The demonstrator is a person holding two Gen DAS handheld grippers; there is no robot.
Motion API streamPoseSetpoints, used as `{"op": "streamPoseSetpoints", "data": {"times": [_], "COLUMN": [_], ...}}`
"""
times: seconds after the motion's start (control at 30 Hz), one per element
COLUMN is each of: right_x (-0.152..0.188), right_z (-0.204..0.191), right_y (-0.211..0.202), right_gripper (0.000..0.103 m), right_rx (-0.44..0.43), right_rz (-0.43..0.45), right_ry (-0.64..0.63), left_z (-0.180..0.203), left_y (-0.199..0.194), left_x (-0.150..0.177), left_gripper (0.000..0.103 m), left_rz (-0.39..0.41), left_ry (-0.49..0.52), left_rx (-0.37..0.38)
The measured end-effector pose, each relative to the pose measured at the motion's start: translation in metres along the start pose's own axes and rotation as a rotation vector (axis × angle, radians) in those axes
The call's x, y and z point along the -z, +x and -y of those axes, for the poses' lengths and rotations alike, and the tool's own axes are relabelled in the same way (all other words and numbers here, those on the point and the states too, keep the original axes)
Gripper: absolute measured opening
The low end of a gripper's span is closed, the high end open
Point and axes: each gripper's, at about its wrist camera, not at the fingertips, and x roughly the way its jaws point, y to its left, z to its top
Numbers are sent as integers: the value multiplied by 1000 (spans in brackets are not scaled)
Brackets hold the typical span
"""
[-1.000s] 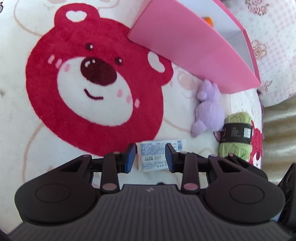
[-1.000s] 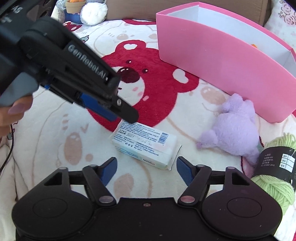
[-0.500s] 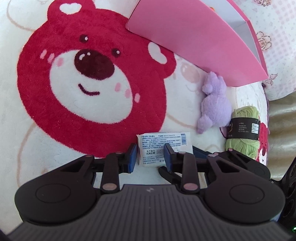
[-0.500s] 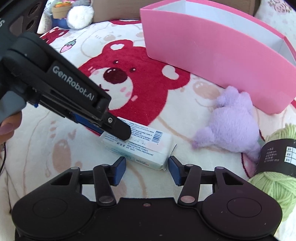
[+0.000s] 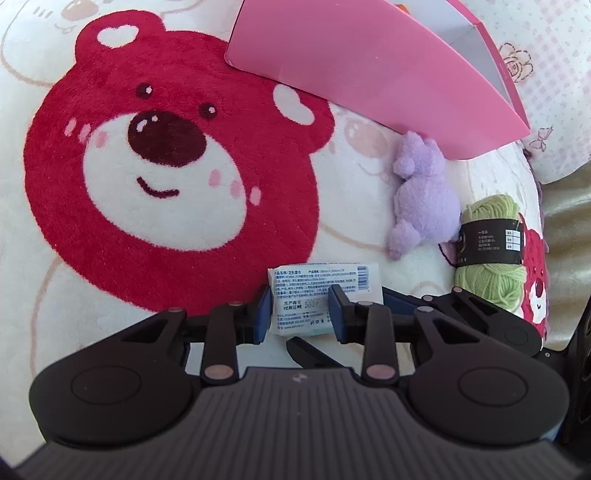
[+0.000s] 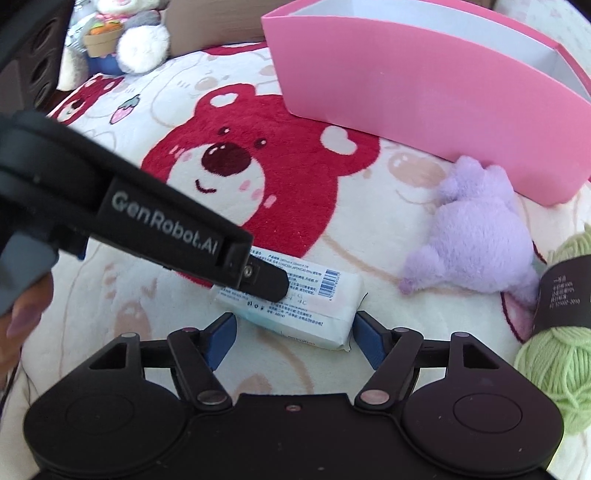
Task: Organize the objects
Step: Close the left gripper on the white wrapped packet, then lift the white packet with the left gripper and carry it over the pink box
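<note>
Your left tongs (image 5: 299,314) pinch the white tissue pack (image 5: 325,291); your right tongs (image 6: 293,339), just widened, straddle it without touching. Next, probably lift it toward the pink box (image 6: 424,96).

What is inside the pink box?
The pink box shows white inner walls and a small orange thing at its far edge. Its front wall covers the floor and anything else inside.
</note>
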Motion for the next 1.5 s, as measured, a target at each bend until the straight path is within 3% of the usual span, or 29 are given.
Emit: {"op": "streamPoseSetpoints", "data": {"times": [0.2, 0.5, 0.93, 1.5], "right_x": [1, -2, -4, -11], "right_z": [-8, -13, -25, -35], "right_y": [-5, -27, -67, -112], "right_gripper": [75, 70, 68, 74], "right_rx": [28, 43, 39, 32], "right_rz": [-2, 56, 145, 238], "right_ry": [-29, -24, -1, 24], "left_z": [-6, 0, 18, 41], "left_y": [-7, -30, -71, -123], "left_x": [4, 5, 10, 11], "left_gripper": [30, 30, 30, 30], "left_rz": [-2, 47, 95, 131], "left_ry": [-46, -27, 70, 175], "left_rx": [29, 54, 49, 76]}}
